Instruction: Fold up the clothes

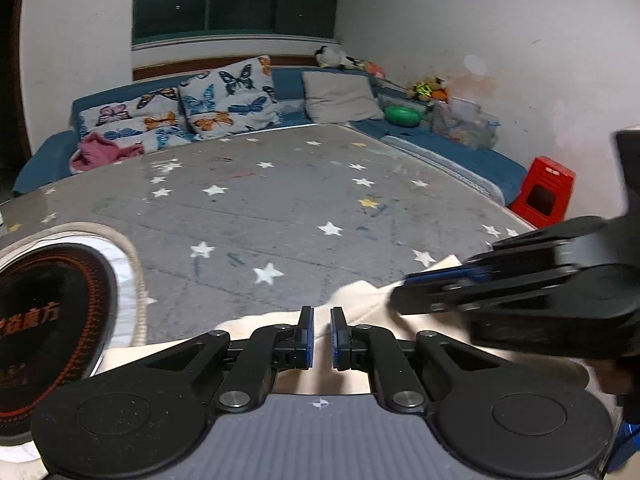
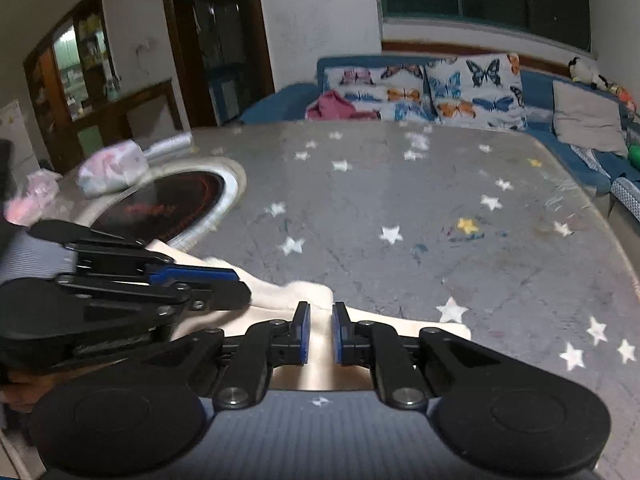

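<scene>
The star-patterned table (image 2: 400,200) carried a cream garment (image 1: 372,304) bunched at its near edge, just beside a round dark cooktop (image 2: 168,204). The left gripper (image 1: 322,334) and right gripper (image 2: 321,334) sat close together over the cloth, jaws drawn nearly together; whether either pinched fabric could not be told. A fold looked midway; next would be laying the held edge flat. On the far sofa, a green bowl (image 1: 403,115) showed no contents

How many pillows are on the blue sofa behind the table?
3: two butterfly pillows, one beside the pink garment, the other next to it, and a plain grey pillow farther right. Others may be hidden.
</scene>
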Demonstrator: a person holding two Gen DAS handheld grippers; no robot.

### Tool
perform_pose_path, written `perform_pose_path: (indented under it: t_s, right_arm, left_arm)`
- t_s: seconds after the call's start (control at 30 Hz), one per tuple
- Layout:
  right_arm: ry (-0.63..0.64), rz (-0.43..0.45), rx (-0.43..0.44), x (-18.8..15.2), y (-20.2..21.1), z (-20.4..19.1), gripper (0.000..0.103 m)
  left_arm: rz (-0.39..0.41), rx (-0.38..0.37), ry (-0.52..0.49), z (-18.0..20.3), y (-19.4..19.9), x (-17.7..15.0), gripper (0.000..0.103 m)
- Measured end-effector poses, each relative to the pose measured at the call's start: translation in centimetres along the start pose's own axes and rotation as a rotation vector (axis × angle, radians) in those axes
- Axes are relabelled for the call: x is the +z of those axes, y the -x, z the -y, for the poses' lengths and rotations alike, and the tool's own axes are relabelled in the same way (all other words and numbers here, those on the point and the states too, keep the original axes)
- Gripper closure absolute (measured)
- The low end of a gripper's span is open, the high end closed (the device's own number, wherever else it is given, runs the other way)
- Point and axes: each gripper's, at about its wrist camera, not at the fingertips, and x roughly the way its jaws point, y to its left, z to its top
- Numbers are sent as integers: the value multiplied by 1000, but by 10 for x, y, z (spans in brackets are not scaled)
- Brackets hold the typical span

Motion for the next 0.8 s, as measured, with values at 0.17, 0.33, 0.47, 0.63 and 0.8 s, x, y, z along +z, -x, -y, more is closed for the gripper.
perform_pose_path:
  t_s: [0.17,0.33,0.47,0.63,0.8]
  right_arm:
    - [-19,1,-8,-3,-5,4,93]
    - [30,-14,-25,-11,4,-3,93]
    - [26,-13,-34,-16,7,-2,93]
    - [52,21,-15,-16,23,-16,91]
    - [102,24,32,-23,32,-39,90]
  left_arm:
    - [-13,-11,11,-1,-12,-3,92]
    - [2,-20,61,-9,-5,-6,90]
    - [15,-13,69,-13,24,-17,90]
    - [27,15,71,-20,66,-41,90]
    - [23,37,80,-25,88,-63,90]
